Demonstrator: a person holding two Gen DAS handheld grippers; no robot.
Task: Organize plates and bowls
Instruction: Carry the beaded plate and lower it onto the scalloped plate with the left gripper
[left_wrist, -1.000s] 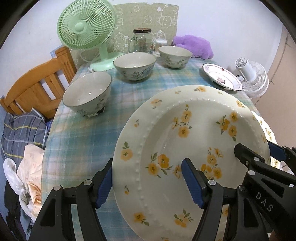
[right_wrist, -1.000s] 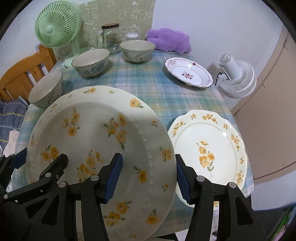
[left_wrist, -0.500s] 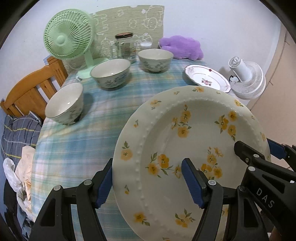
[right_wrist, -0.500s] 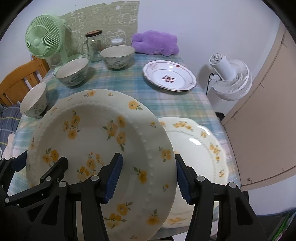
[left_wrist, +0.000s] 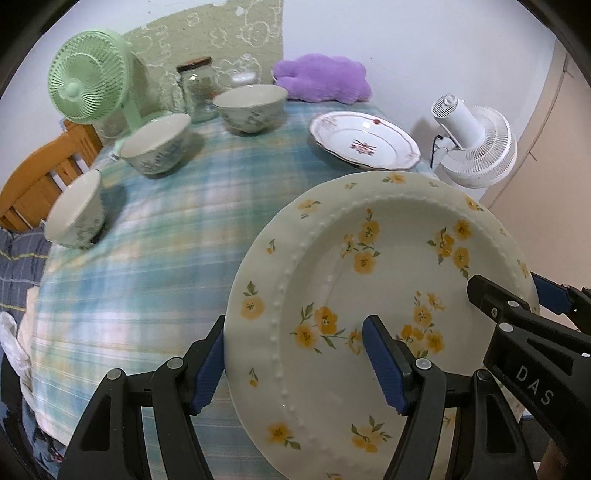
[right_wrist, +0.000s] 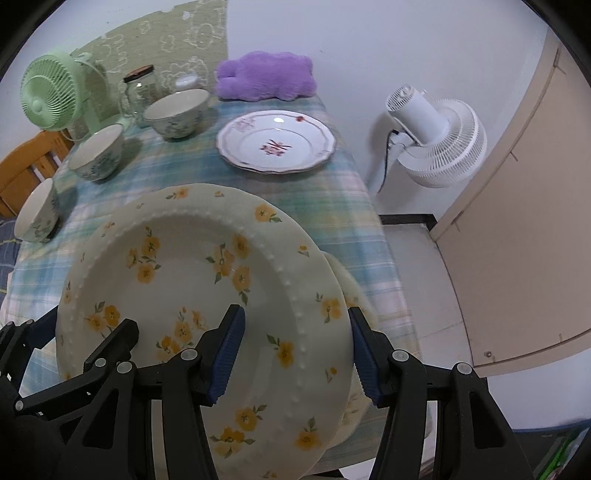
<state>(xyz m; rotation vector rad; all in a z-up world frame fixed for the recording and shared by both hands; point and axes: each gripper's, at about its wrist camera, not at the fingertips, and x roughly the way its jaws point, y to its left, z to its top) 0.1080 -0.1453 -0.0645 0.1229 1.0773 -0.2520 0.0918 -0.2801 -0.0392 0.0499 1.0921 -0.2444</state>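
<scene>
Yellow-flowered plate hangs level because left gripper and right gripper each clamp its rim, probably above the second plate at four o'clock.

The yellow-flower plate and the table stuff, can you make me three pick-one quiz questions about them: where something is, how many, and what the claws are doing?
1. Where is the purple plush toy?
A. at the table's far edge by the wall
B. inside a bowl
C. on the floor

2. How many bowls are on the table?
A. one
B. three
C. five

3. How is the yellow-flower plate held?
A. lying flat, untouched
B. by one claw only
C. by both claws, one on each side

Answers: 1 A, it lies past the red-patterned plate near the wall. 2 B, three show in a row. 3 C, the left claw and right claw each straddle its rim.
</scene>
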